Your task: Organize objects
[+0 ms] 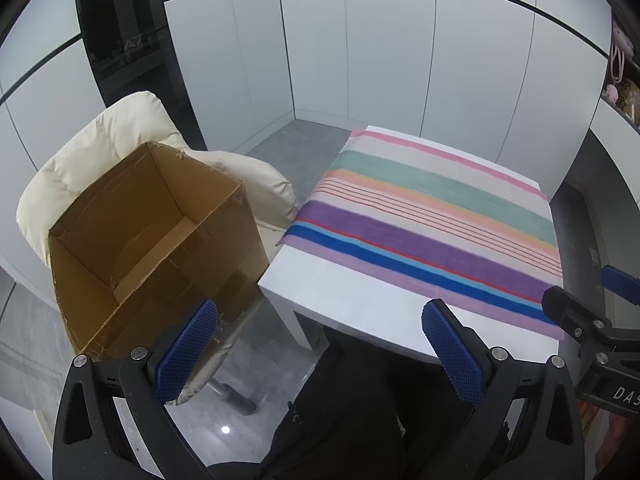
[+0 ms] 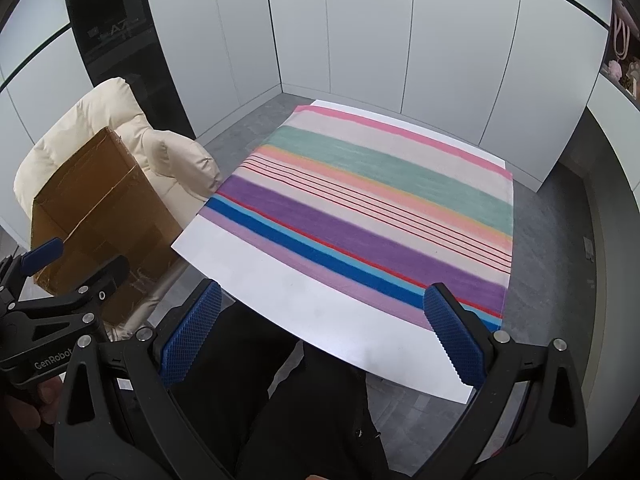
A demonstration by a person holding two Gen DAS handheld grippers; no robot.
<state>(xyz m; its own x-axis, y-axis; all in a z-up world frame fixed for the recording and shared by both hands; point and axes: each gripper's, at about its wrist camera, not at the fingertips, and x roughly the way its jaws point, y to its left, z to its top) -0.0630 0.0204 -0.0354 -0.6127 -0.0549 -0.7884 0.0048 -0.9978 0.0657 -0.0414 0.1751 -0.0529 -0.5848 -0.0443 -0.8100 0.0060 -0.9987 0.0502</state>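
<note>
Nothing loose is showing on the white tabletop (image 1: 360,300); only the flat multicolour striped cloth (image 1: 432,216) is covering its far part. The open brown cardboard box (image 1: 156,240) is sitting on the cream padded chair (image 1: 100,140) off the tabletop's left edge. Judging by this, the task is either done or not started. The left gripper (image 1: 320,348) and right gripper (image 2: 322,332) are both hanging wide open, jaws gripping nothing, near the front edge. Only the left wrist view is looking into the box: apparently empty. The right wrist view is showing the tabletop's right edge.
</note>
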